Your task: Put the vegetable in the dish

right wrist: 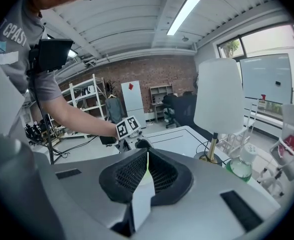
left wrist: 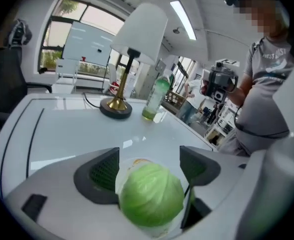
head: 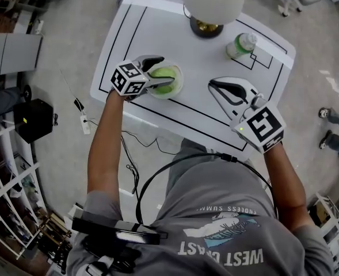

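A round green cabbage (head: 162, 77) lies in a small white dish (head: 178, 81) near the front left of the white table. My left gripper (head: 159, 72) stands open around it, one jaw on each side and neither pad pressing on it. In the left gripper view the cabbage (left wrist: 151, 194) fills the gap between the jaws, with the dish (left wrist: 133, 162) rim showing behind it. My right gripper (head: 214, 85) hovers over the table's front right, shut with nothing in it. In the right gripper view, the right gripper (right wrist: 147, 160) has its pads together.
A table lamp (head: 207, 11) with a white shade and brass base stands at the back middle, a green-tinted bottle (head: 240, 45) to its right. Black lines mark the table (head: 157, 27). Cables and shelving sit on the floor at the left.
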Tool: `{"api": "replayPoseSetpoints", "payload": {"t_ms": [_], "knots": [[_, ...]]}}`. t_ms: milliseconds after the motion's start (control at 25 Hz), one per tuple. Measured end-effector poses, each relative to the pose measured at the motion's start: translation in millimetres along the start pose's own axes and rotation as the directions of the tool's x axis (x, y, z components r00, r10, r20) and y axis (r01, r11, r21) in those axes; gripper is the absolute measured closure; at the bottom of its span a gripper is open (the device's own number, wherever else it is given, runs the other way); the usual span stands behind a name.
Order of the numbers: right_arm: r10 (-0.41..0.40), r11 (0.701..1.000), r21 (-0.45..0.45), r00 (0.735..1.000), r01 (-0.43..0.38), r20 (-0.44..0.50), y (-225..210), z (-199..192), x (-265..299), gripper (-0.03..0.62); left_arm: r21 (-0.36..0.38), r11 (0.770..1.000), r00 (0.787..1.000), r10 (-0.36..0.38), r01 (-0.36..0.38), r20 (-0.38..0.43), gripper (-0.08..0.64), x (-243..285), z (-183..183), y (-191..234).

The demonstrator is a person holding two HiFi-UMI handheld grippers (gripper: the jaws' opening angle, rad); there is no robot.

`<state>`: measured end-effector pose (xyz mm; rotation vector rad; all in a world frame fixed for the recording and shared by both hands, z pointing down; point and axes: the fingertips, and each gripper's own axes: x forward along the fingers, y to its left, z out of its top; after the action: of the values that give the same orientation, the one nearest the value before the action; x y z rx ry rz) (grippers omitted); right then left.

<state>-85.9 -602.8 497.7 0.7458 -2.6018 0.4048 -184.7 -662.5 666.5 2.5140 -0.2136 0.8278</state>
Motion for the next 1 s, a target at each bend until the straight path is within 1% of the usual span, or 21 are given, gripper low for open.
{"api": "replayPoseSetpoints", "payload": {"t_ms": [80, 160, 240, 280, 320, 360, 440, 480, 560, 600, 640, 720, 800, 880, 960, 1000], "knots": [[-0.005, 1.0, -0.008, 1.0, 0.005, 0.023, 0, 6, -1, 0.583, -0.012, 0.998, 0.992, 0.056, -0.055, 0.112, 0.178, -13, 21, -1], [-0.009, 1.0, -0.019, 0.998, 0.01, 0.057, -1, 14, -3, 0.583, -0.015, 0.994, 0.972, 0.105, -0.104, 0.212, 0.179, -29, 43, -6], [-0.012, 0.999, -0.03, 0.996, 0.015, 0.089, -1, 24, -7, 0.583, 0.0, 0.988, 0.943, 0.148, -0.155, 0.297, 0.187, -47, 66, -17], [-0.012, 0.999, -0.036, 0.995, 0.016, 0.098, 0, 30, -11, 0.583, 0.01, 0.983, 0.926, 0.168, -0.183, 0.339, 0.211, -58, 77, -26], [-0.011, 0.999, -0.04, 0.994, 0.015, 0.108, 2, 36, -14, 0.583, 0.021, 0.977, 0.905, 0.188, -0.212, 0.382, 0.249, -71, 89, -36], [-0.007, 0.999, -0.042, 0.993, 0.013, 0.12, 4, 42, -18, 0.583, 0.029, 0.97, 0.88, 0.207, -0.243, 0.427, 0.286, -85, 102, -47], [0.011, 0.999, -0.04, 0.987, -0.005, 0.16, 9, 56, -28, 0.584, 0.04, 0.949, 0.82, 0.247, -0.312, 0.516, 0.373, -114, 127, -69], [0.027, 0.999, -0.045, 0.983, -0.019, 0.183, 11, 63, -33, 0.584, 0.041, 0.934, 0.783, 0.273, -0.354, 0.559, 0.429, -128, 140, -80], [0.059, 0.997, -0.058, 0.971, -0.046, 0.232, 14, 79, -46, 0.584, 0.023, 0.894, 0.695, 0.332, -0.448, 0.637, 0.548, -157, 163, -104], [0.072, 0.996, -0.063, 0.964, -0.057, 0.255, 17, 88, -55, 0.584, 0.013, 0.874, 0.652, 0.353, -0.486, 0.671, 0.552, -171, 173, -118], [0.083, 0.995, -0.069, 0.957, -0.066, 0.277, 22, 96, -65, 0.584, 0.006, 0.857, 0.613, 0.364, -0.516, 0.701, 0.552, -183, 182, -134], [0.103, 0.993, -0.085, 0.944, -0.08, 0.313, 32, 110, -87, 0.584, -0.002, 0.826, 0.55, 0.377, -0.564, 0.745, 0.554, -203, 196, -168], [0.131, 0.989, -0.112, 0.931, -0.098, 0.341, 41, 119, -108, 0.586, -0.012, 0.792, 0.498, 0.396, -0.61, 0.772, 0.554, -215, 204, -196], [0.167, 0.981, -0.152, 0.915, -0.118, 0.368, 49, 125, -125, 0.586, -0.019, 0.755, 0.455, 0.415, -0.655, 0.788, 0.554, -222, 206, -216], [0.196, 0.972, -0.201, 0.901, -0.125, 0.388, 57, 130, -141, 0.586, -0.02, 0.718, 0.421, 0.431, -0.696, 0.798, 0.554, -227, 205, -236], [0.203, 0.968, -0.219, 0.896, -0.123, 0.396, 62, 134, -151, 0.586, -0.02, 0.703, 0.409, 0.437, -0.711, 0.801, 0.554, -230, 206, -247]]}}
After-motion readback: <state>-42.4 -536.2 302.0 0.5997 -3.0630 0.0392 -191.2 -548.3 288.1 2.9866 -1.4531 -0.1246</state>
